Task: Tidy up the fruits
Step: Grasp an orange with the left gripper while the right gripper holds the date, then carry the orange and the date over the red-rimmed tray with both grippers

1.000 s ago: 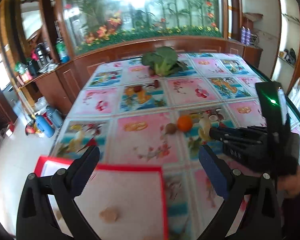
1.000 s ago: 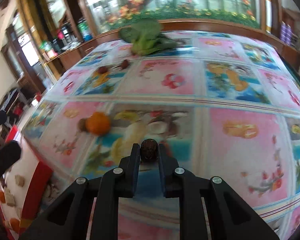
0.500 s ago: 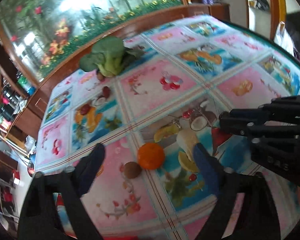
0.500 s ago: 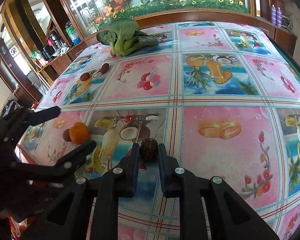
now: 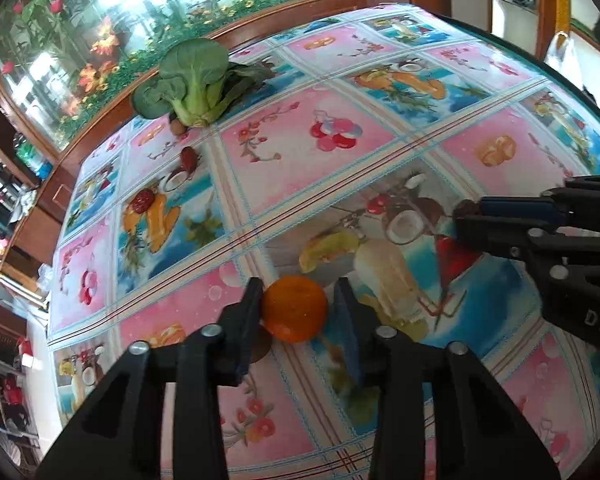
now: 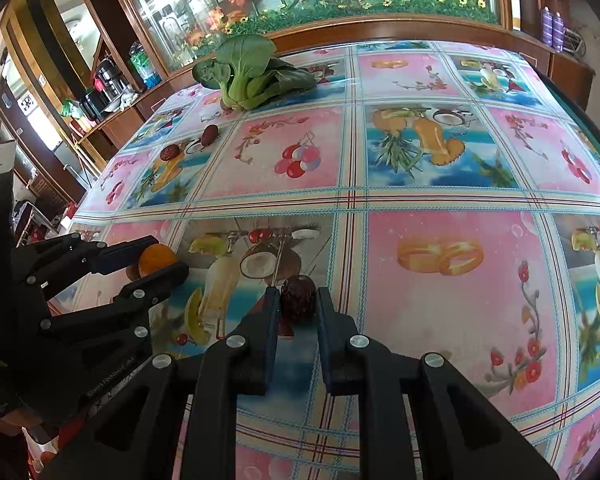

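Note:
An orange [image 5: 295,308] rests on the fruit-patterned tablecloth [image 5: 308,140]. My left gripper [image 5: 297,294] straddles it, jaws closing, and both pads look to be against its sides. The right wrist view shows the same orange [image 6: 155,258] between the left gripper's [image 6: 161,256] fingers. A small brown fruit [image 5: 259,350] lies right beside the orange, mostly hidden behind the left finger. My right gripper [image 6: 297,300] is shut on a dark red date [image 6: 297,298] just above the cloth. In the left wrist view the right gripper [image 5: 466,216] comes in from the right.
A green bok choy [image 5: 191,80] lies at the far side of the table with a small tan fruit [image 5: 175,128] at its base. Two red dates [image 5: 188,158] [image 5: 141,200] lie on the left part. A wooden ledge [image 5: 340,4] and flower display run behind.
My left gripper travelled from over the red tray forward to the orange, and its wide jaws narrowed around it. The right gripper kept still with the date in it.

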A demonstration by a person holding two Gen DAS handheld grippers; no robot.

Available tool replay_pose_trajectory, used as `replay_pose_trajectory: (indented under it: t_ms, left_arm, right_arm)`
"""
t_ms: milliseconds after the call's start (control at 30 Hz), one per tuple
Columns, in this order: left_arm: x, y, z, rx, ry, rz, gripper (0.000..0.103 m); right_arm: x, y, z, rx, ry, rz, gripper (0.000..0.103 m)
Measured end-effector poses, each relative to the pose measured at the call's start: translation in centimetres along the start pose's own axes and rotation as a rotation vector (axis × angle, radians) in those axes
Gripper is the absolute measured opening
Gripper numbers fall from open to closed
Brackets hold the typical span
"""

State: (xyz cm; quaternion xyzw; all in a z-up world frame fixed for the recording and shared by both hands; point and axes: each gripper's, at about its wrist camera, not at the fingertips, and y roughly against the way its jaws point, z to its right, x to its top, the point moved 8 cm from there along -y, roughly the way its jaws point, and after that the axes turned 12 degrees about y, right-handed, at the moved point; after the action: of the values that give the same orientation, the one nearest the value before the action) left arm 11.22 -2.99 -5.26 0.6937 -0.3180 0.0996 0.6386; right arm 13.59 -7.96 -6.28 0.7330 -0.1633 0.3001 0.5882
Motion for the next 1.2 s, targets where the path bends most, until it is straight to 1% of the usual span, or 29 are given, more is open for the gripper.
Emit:
replay_pose_trajectory:
  t_ms: [100, 200, 267, 367, 533, 600, 767, 900, 1200]
  left_arm:
    - [0.0, 0.1, -0.4, -0.020, 0.033, -0.009, 0.034]
    - [-0.2, 0.5, -0.4, -0.017, 0.047, -0.019, 0.033]
    - [-0.2, 1.2, -0.3, -0.023, 0.072, -0.016, 0.033]
    - [-0.1, 2.6, -0.4, 0.003, 0.110, -0.013, 0.033]
    - [-0.2, 6.7, -0.4, 0.053, 0.162, 0.062, 0.034]
    - [-0.4, 8.5, -0.6, 0.049, 0.201, 0.095, 0.033]
    - [-1.6, 13.1, -2.1, 0.086, 0.277, 0.186, 0.033]
    - [-3.1, 16.2, -3.3, 0.119, 0.320, 0.247, 0.033]
    - [-7.0, 19.9, -5.7, 0.157, 0.381, 0.293, 0.033]
  right_arm:
    - [0.0, 0.0, 0.0, 0.005, -0.004, 0.000, 0.016]
    - [0.1, 0.2, 0.0, 0.014, -0.009, 0.004, 0.016]
    - [0.3, 0.6, -0.1, 0.014, -0.009, 0.023, 0.016]
    - [0.8, 1.9, -0.2, 0.022, -0.014, 0.078, 0.016]
    - [1.9, 4.3, -0.3, 0.044, -0.026, 0.199, 0.016]
    - [2.3, 5.2, -0.5, 0.053, -0.031, 0.251, 0.016]
    - [2.7, 6.7, -0.8, 0.068, -0.038, 0.330, 0.016]
    - [2.7, 6.9, -1.4, 0.065, -0.018, 0.353, 0.016]
    - [1.9, 6.8, -2.6, 0.030, 0.035, 0.353, 0.016]
